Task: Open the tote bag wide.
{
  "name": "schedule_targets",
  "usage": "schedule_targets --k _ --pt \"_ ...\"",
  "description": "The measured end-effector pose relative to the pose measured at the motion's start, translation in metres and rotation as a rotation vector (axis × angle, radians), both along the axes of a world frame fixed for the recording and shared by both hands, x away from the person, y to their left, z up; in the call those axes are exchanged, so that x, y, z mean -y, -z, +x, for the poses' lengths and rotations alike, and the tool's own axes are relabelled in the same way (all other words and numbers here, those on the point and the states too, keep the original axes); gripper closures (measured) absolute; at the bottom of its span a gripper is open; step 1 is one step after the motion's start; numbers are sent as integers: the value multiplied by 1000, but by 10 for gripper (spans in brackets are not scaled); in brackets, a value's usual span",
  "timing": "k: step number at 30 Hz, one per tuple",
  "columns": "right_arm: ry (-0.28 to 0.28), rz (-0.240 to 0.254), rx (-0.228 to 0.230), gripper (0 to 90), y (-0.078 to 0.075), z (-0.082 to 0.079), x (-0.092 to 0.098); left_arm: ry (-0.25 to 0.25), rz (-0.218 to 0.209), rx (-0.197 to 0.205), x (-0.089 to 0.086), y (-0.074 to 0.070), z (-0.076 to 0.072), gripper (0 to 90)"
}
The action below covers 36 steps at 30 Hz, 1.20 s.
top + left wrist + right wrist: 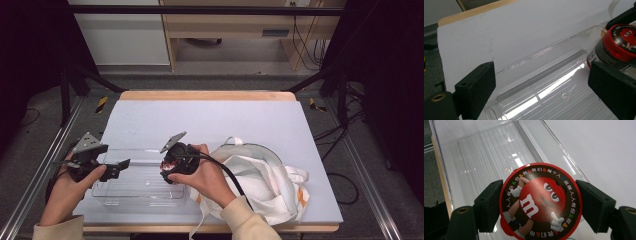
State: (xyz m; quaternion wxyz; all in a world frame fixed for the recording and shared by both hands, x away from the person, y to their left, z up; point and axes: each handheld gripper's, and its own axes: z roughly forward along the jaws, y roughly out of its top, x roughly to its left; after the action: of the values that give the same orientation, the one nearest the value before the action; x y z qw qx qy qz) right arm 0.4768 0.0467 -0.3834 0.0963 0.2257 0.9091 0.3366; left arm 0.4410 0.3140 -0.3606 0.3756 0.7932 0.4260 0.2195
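We record 2 hand-held grippers at work over a clear plastic tray (145, 192), which sits at the lower centre of the high view on a pale mat (210, 120).

The right gripper (170, 169) holds a round candy canister (540, 203) across its width, 1 jaw pressed to each side. In the right gripper view the canister fills the lower centre of the frame, its red printed lid turned to the camera and the tray floor behind it. In the left gripper view the same canister (616, 46) appears at the right edge, at the tray's end.

The left gripper (114, 169) stands at the tray's left end in the high view, jaws wide apart with nothing between them.

We judge the step in hand to be setting the canister into the tray. To do it well, we advise bringing the body inside the walls before release, well off the rim, and opening only once the canister rests on the ribbed floor. The left gripper could steady the tray.

The canister's long axis runs from lid to base, roughly along the right gripper's line of sight. The lid points toward the person; the base points down into the tray.

A white cloth bag (260, 180) lies at the lower right of the high view.
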Motion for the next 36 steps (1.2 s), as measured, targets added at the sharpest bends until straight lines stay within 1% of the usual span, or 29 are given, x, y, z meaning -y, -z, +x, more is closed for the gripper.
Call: schedule_targets --k 10,12,15,19,23,27,30,34,36 --pt "1 -22 -2 258 7 2 -3 3 -1 1 1 0 0 76" --pt "-3 -20 0 258 9 2 -3 2 -1 1 0 0 0 76" --pt "-3 -21 -1 258 8 2 -3 4 0 -1 1 0 0 76" --pt "-5 -29 9 258 7 1 -4 4 -1 1 2 0 0 76" --pt "-2 -35 7 258 8 1 -5 5 2 0 2 0 0 76" --pt "3 -31 4 258 8 1 -5 7 2 -1 2 1 0 76" --pt "-12 -27 7 258 9 2 -6 10 1 0 3 0 0 76" --pt "-8 -54 1 258 13 3 -7 13 3 -1 3 1 0 76" --pt "-5 -54 -2 258 14 3 -6 13 2 -1 3 1 0 76"
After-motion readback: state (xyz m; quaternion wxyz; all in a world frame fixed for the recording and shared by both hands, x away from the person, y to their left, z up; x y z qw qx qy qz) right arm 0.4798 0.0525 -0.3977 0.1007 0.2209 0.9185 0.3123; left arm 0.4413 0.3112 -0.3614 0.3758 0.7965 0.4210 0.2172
